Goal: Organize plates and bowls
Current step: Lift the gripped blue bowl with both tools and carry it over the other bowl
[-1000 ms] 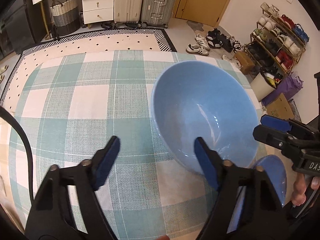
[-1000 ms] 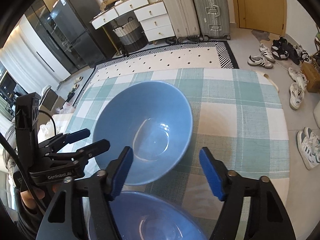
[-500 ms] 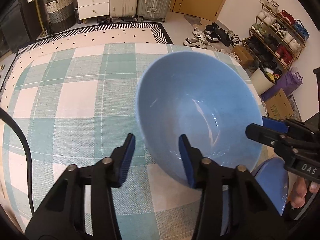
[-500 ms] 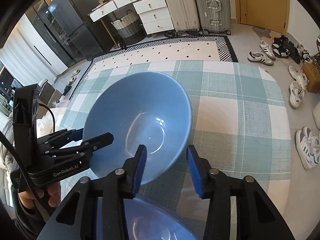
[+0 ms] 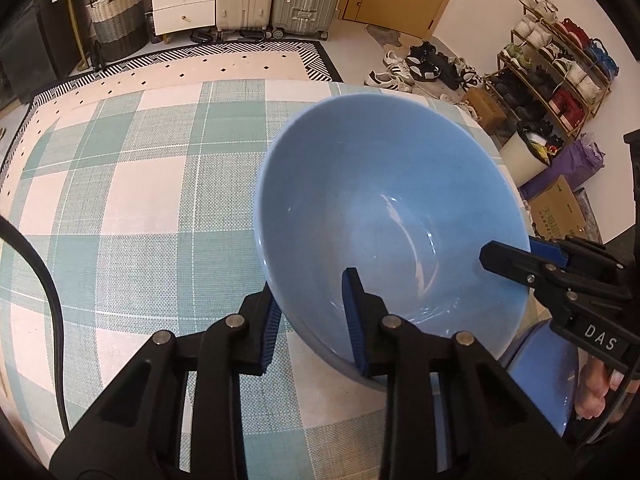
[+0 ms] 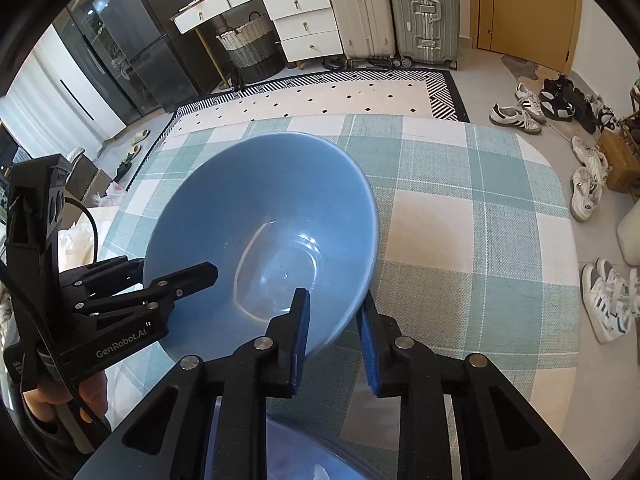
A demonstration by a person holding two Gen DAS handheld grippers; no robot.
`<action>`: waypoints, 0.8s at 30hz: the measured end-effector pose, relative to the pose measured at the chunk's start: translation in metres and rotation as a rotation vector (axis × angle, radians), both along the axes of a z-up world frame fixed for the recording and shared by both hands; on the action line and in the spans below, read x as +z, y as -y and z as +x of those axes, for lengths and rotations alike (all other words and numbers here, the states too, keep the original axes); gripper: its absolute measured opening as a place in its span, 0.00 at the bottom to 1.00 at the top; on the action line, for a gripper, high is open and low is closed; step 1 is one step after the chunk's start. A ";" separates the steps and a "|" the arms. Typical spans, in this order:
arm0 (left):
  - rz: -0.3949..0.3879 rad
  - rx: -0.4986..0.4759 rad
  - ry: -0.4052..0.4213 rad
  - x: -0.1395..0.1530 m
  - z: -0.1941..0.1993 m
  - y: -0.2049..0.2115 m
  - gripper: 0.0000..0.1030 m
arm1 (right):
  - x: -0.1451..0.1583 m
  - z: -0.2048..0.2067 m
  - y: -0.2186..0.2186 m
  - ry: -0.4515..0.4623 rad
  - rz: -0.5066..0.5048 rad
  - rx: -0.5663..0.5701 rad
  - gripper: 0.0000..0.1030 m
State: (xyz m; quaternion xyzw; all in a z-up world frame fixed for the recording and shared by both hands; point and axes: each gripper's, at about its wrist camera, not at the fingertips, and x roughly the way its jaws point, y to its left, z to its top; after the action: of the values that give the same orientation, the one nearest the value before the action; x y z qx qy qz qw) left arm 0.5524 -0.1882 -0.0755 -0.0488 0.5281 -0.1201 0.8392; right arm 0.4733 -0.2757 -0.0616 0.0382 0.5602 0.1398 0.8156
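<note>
Blue bowl: a large glossy blue bowl sits on a table with a green-and-white checked cloth, towards the right side of the table in the left wrist view.
Second bowl: another blue bowl lies just beside the big one, nearer the person and partly hidden behind the grippers.
Left gripper: the left gripper has just been closing; its jaws straddle the near-left rim of the big bowl, one blue pad inside, one outside, and appear to pinch the wall.
Right gripper: the right gripper has likewise just been closing, and clamps the near-right rim in the same way.
Step in hand: a two-handed lift of the big bowl, probably to nest or stack it with the other.
Doing it well: both grips should be seated well down the rim before lifting; raise both sides together and level, since a glazed wall can slip from the pads. Clear the smaller bowl's edge before moving across.
Writing: "GenRobot.AI" on the left gripper's body in the right wrist view; "DAS" on the right gripper's body in the left wrist view. A cardboard box on the floor bears print too small to read.
</note>
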 end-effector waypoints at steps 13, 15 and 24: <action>0.013 0.009 -0.014 -0.002 -0.007 -0.008 0.23 | 0.001 -0.003 -0.008 -0.012 0.003 0.021 0.23; 0.013 0.017 -0.020 -0.001 -0.009 -0.014 0.23 | -0.001 -0.003 -0.012 -0.020 0.007 0.033 0.23; 0.015 0.049 -0.027 0.000 -0.021 -0.034 0.21 | 0.002 -0.010 -0.029 -0.014 0.017 0.059 0.23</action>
State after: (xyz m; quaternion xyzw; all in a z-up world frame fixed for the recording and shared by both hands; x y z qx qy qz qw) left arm 0.5315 -0.1544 -0.0760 -0.0568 0.5390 -0.0950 0.8350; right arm 0.4628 -0.2463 -0.0599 0.0293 0.5655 0.1683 0.8069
